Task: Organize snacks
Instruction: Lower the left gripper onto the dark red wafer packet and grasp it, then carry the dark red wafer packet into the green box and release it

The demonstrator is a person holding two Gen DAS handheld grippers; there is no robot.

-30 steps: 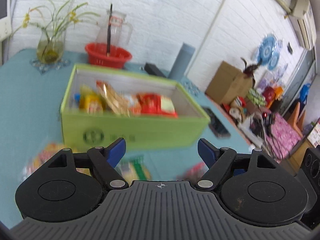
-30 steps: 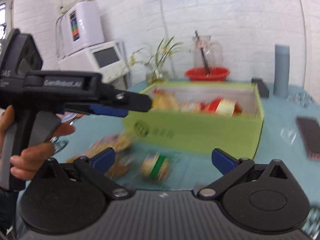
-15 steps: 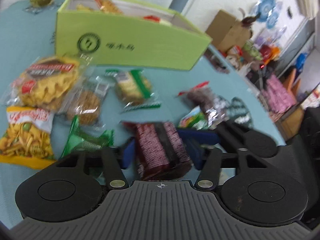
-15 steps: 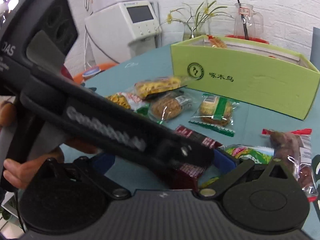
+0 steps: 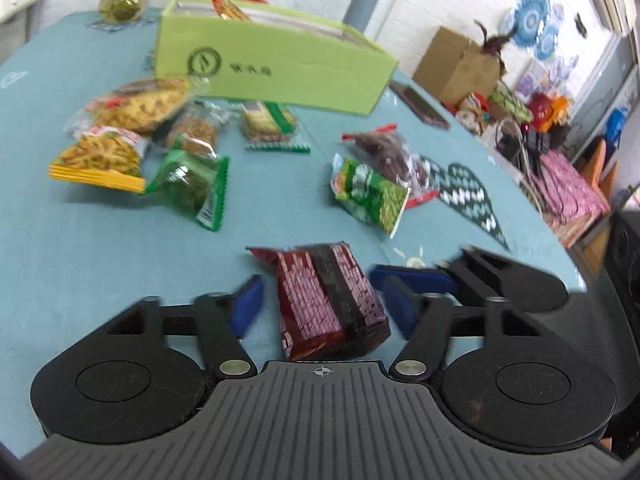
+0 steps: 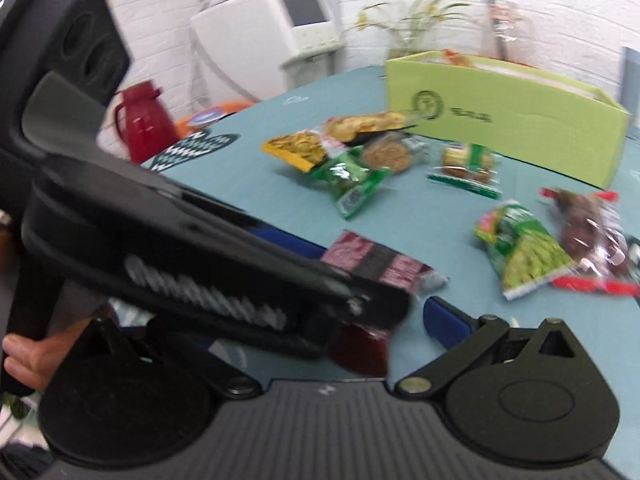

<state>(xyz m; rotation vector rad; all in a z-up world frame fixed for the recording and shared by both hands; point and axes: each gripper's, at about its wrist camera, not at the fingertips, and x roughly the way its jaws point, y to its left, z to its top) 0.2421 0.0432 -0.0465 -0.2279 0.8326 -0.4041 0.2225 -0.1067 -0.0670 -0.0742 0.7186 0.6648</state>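
Pulled back slightly, spread left gripper [image 5: 320, 304] straddles dark-red, pink-printed snack pack [image 5: 328, 304].

left gripper [image 6: 332, 280] across view, dark red packet [image 6: 372, 264] (partly hidden)

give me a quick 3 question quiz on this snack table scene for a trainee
1. True or false: the left gripper is shut on the dark red packet.
2. Multiple choice: the green box sits A) beyond the loose snacks, B) on the floor, C) under the red packet.
3. Fill in: the bright green pea bag overlaps a clear packet with ___ trim.

Key: 1 false, its fingers stand open either side of the packet; 2 A; 3 red.
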